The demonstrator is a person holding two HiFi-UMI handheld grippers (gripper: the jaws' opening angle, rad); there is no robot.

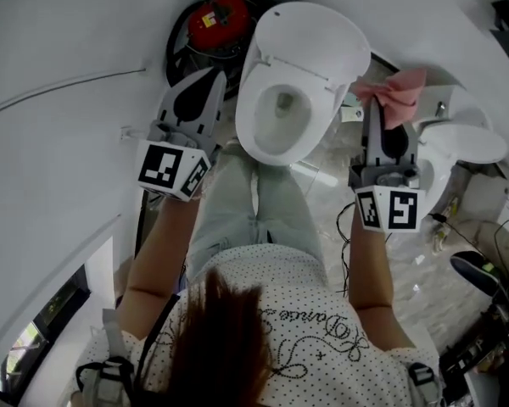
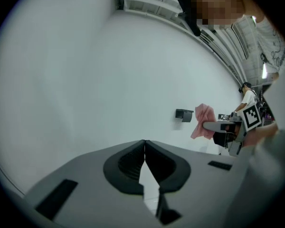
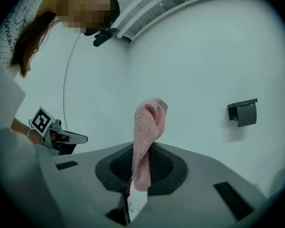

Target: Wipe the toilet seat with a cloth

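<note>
Pinched in the closed fingers (image 3: pixel 168 167) of the right gripper (image 1: pixel 387 107): a pink knitted cloth (image 3: pixel 147 137), up in the air just right of the toilet (image 1: pixel 276 155) and not yet touching it. Looks light, soft and floppy, folding over on itself past the fingertips. Likely to bunch under pressure rather than lie flat. Gripped by one end only. Probably better pressed down as a wad, to keep hard fingertips off the seat. No danger of breakage, and little of slipping, given the coarse knit.

Left gripper (image 1: pixel 212 76) empty, fingers shut tip to tip, hanging just left of the toilet.

Toilet seat (image 1: pixel 248 121) apparently down, lid (image 1: pixel 318 41) raised behind it, bowl open. A white, smooth, hard, curved ring: probably slick and easy to wipe, but calling for a sweep all the way round.

Narrow room. Plain white walls close on both sides of the toilet, with pale marbled floor (image 1: pixel 322 206) in front of it. Behind it to the left, a black bin with something red (image 1: pixel 216 19) inside. To its right, a second white fixture (image 1: pixel 471 142). On the wall, a dark paper holder (image 3: pixel 243 112). Person's legs directly in front of the bowl, leaving little space for swinging either arm.
</note>
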